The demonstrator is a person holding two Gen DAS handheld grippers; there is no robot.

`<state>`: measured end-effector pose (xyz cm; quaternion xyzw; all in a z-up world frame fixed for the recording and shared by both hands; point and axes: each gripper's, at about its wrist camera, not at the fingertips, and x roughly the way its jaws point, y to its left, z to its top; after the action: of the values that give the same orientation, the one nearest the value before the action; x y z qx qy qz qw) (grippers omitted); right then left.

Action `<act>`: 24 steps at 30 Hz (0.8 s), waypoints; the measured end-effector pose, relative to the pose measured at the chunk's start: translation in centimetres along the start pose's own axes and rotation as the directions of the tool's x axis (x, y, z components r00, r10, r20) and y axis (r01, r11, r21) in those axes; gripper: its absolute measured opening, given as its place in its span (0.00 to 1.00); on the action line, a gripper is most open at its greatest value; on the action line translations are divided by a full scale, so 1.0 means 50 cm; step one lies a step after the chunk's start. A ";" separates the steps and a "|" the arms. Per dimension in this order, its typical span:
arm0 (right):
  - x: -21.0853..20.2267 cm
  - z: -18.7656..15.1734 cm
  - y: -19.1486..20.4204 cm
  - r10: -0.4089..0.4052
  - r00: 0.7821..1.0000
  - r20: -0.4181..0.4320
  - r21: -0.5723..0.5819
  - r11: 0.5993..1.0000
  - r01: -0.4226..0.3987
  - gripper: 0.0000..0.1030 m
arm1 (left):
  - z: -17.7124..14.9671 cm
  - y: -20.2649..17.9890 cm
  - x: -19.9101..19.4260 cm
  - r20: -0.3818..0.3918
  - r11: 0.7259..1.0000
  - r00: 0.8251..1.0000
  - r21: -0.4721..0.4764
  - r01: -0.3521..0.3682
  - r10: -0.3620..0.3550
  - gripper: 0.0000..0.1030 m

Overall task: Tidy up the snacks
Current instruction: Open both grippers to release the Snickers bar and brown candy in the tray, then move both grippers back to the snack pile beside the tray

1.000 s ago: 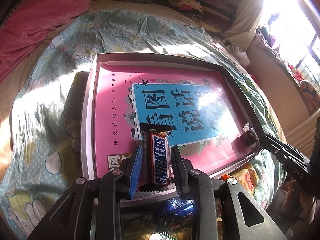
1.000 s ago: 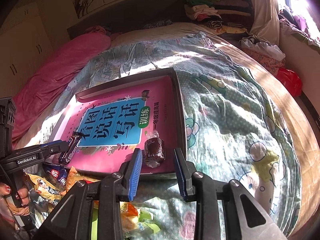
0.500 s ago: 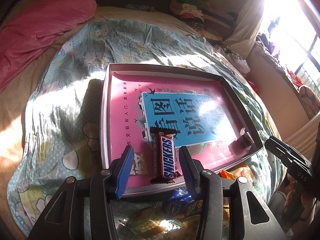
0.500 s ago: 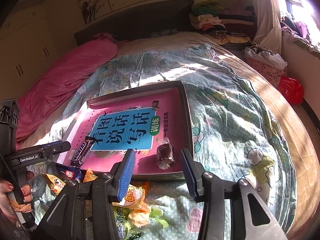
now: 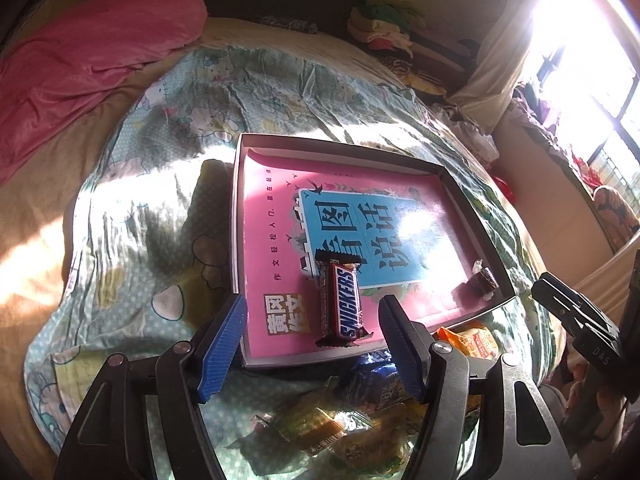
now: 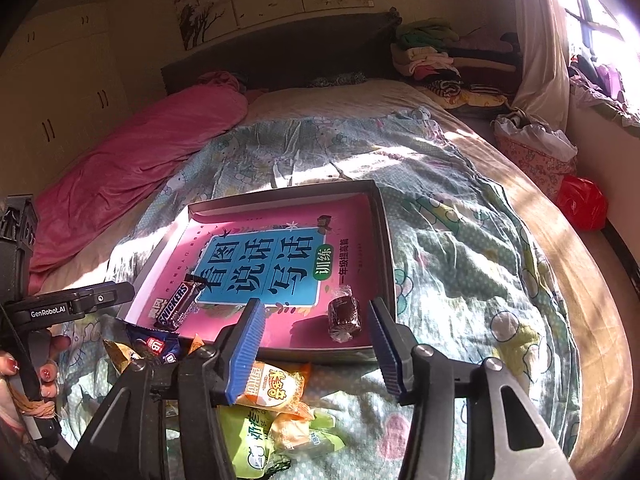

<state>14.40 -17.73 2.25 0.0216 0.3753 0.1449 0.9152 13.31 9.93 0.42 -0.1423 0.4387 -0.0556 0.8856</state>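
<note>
**Two snacks set down in the box; both claws released**

The Snickers bar (image 5: 341,303) lies flat on the pink book cover (image 5: 276,248) inside the shallow grey box (image 5: 240,216), near the box's front edge; the dark wrapped sweet (image 6: 344,314) lies in the box's near right corner, close to the side wall but apart from it; the left gripper (image 5: 312,348) stands with its blue pads spread either side of the bar, touching nothing, its jaws having just been opening; the right gripper (image 6: 316,346) is likewise spread and has just been opening, with the sweet beyond its tips and free of them.

Judgement: the release step is done on both sides; to finish it well, each claw should draw straight back without dragging a pad across its wrapper, then go for the loose snack packets (image 6: 272,388) heaped on the patterned bedspread (image 6: 460,240) just in front of the box; packets should be pinched across the body, not by a crinkled end.

Not determinable: the lower packets are covered by the gripper frames; several labels are unreadable; window glare washes out part of the book cover; only fingertips of the person's hand (image 6: 44,372) show at the frame edge.
</note>
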 end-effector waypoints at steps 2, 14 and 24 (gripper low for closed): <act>-0.004 0.000 0.007 0.003 1.000 0.005 -0.014 1.000 -0.003 0.55 | -0.002 0.005 -0.006 0.003 1.000 1.000 -0.006 0.002 -0.002 0.69; -0.021 -0.012 0.034 0.007 1.000 -0.003 -0.075 0.997 -0.007 0.56 | -0.031 0.011 -0.035 0.005 1.000 1.000 -0.010 0.017 -0.017 0.72; -0.027 -0.023 0.052 0.016 1.000 -0.021 -0.101 0.995 -0.018 0.56 | -0.058 0.007 -0.049 -0.009 1.000 0.999 -0.007 0.031 -0.031 0.72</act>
<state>12.06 -15.70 2.73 -0.0228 0.3764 0.1719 0.9101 9.49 10.22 0.52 -0.1519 0.4407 -0.0684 0.8821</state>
